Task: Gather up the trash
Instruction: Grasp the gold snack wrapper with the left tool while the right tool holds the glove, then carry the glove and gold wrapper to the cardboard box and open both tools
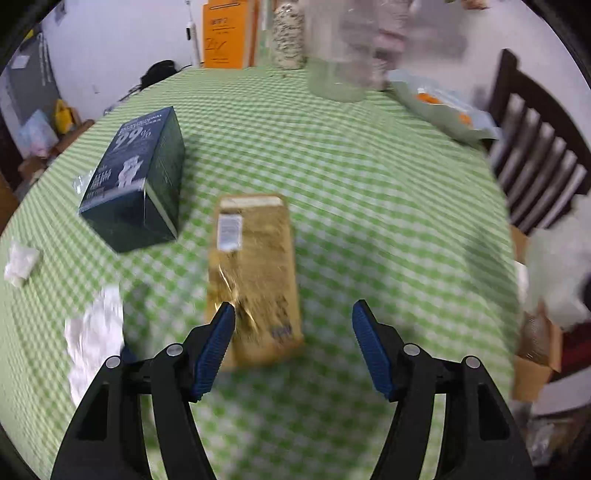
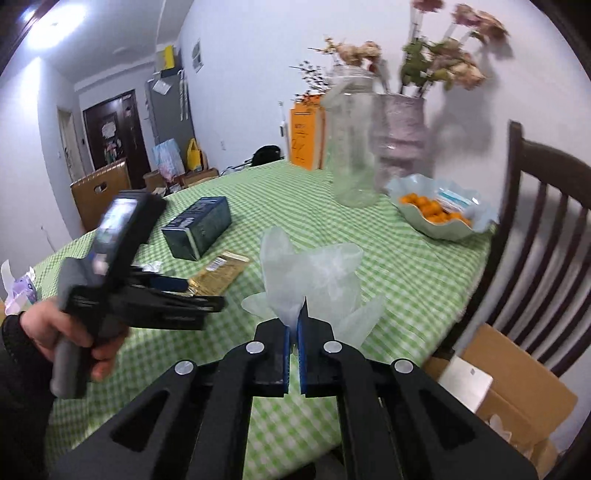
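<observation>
Dark box (image 1: 136, 177) reads "99%". Left gripper (image 1: 293, 314) apart over crinkled gold packet (image 1: 255, 273); right gripper (image 2: 295, 317) clamps thin translucent bag (image 2: 314, 273).

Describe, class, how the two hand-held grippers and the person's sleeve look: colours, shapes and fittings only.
Both the left gripper and right gripper have black angular plastic arms with cut-out slots, round silver pivot pins and ribbed blue finger pads. The left unit has a grey handle. The sleeve is dark.

White walls (image 2: 236, 55) and ceiling, lit by a bright lamp (image 2: 48, 26) at upper left. Dark door (image 2: 110, 136) at the far end, grey cabinet (image 2: 170, 118) beside it. Dark slatted chair (image 2: 535, 229) at the right edge of a green-checked table (image 2: 406, 266), cardboard box (image 2: 517, 398) below.
</observation>
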The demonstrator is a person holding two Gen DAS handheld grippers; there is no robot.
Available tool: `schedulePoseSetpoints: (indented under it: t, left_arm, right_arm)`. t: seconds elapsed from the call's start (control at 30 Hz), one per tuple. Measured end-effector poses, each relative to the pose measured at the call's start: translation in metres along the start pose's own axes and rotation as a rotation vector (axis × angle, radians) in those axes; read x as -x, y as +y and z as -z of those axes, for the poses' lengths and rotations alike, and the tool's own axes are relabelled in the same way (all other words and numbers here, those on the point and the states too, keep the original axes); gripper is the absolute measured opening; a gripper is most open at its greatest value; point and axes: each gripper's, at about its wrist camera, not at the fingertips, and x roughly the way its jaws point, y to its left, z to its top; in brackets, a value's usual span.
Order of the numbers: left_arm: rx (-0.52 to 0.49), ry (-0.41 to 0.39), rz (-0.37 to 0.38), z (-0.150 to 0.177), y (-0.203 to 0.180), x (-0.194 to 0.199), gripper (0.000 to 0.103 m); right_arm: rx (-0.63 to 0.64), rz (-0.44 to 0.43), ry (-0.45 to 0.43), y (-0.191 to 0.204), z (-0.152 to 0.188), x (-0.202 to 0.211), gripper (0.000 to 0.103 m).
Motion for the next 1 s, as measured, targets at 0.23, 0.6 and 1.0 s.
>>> schedulePoseSetpoints:
  t: [0.23,0.6,1.0]
  left_arm:
    - [-0.134,-0.041,-0.028,0.026,-0.002,0.009,0.060]
    - [-0.184,0.013,-0.065,0.005,-0.006,-0.005,0.001]
    - [-0.149,-0.276,0.000,-0.023,-0.061,0.117,0.000]
  right_arm:
    - [-0.067,-0.021,0.021,-0.032,0.024,-0.002,0.004]
    - [-0.128,-0.031,0.005,-0.061,0.043,0.011,0.004]
    - [-0.255,0.131,-0.048,-0.143,0.069,0.070,0.004]
